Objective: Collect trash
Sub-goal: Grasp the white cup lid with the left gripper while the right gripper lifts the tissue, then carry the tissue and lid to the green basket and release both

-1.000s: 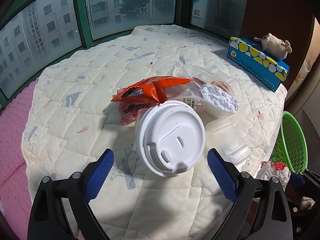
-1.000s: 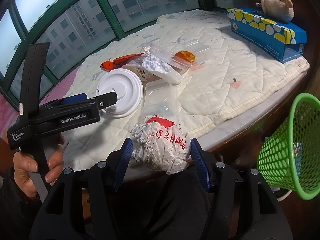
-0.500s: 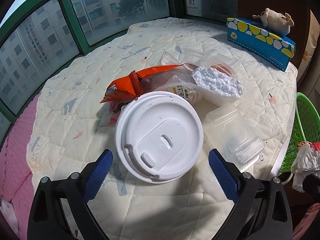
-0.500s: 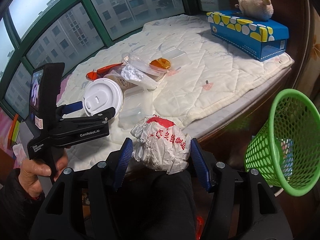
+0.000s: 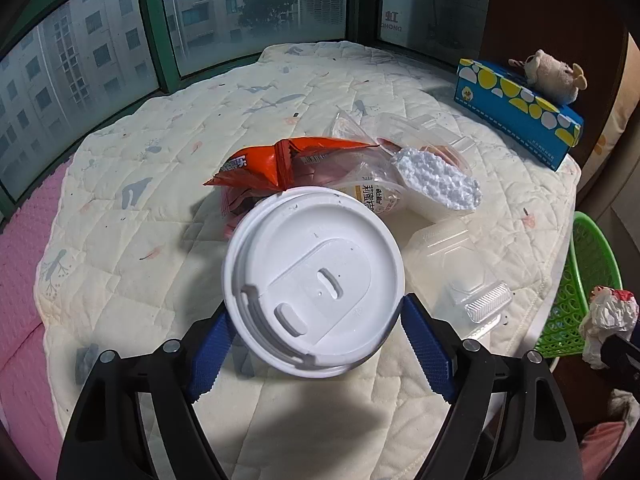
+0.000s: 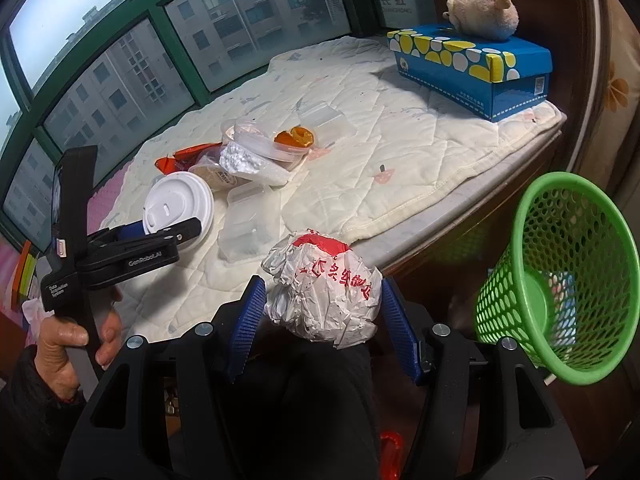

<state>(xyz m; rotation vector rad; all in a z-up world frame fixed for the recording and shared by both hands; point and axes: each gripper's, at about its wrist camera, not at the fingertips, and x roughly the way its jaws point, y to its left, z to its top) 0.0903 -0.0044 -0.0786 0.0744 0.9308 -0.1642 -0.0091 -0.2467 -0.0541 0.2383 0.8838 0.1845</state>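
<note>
Right gripper [image 6: 322, 320] clenched on crumpled bag [image 6: 324, 284], carried toward green basket [image 6: 560, 280] for dumping. Left gripper [image 5: 316, 332] jaws just closing around lidded cup [image 5: 314, 276], pads at rim, firm grip unclear.

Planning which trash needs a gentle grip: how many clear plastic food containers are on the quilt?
3. A closed clear clamshell box beside the white cup lid; an open clear tub holding orange peel; an empty clear tray behind it. More may be hidden in the pile.

Both wrist views tilt down, close; share quilt [image 5: 152, 280], basket [image 6: 560, 280]
</note>
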